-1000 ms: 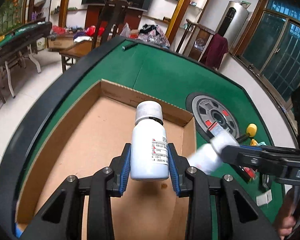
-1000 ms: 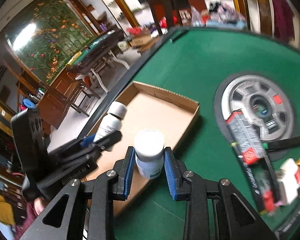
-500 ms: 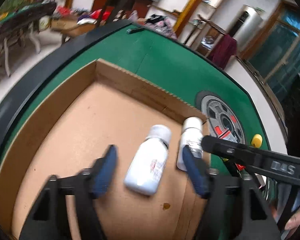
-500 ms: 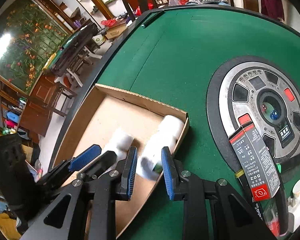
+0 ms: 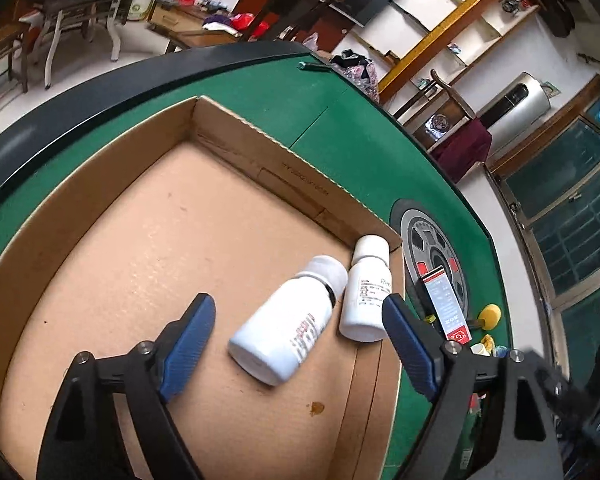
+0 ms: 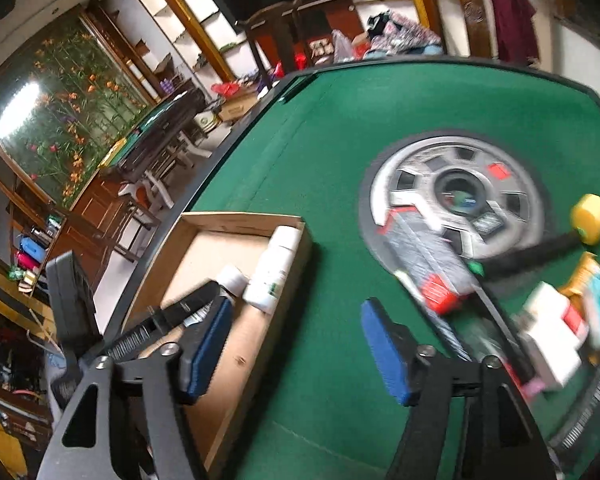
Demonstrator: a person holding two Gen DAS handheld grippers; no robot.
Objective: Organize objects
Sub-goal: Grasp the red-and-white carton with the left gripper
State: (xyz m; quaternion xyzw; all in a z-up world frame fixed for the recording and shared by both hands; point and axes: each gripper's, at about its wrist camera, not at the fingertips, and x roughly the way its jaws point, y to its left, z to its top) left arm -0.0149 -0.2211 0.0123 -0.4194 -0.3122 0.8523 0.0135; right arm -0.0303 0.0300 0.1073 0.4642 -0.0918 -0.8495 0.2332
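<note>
Two white bottles boxed, more clutter waiting on the table.

Left tool and right tool just spread, both empty; larger white bottle and smaller white bottle lying in cardboard box ahead of left tool; glue card and small packets ahead-right of right tool, unsorted.

The left tongs are standing wide apart, having just been opening, with nothing pressed by the blue pads. Between them and just ahead, a larger white bottle is lying on its side on the floor of the cardboard box. A smaller white bottle is lying beside it, toward the right pad, against the box's far right corner. Beyond the right pad, a round grey disc is sitting on the green worktop.
</note>
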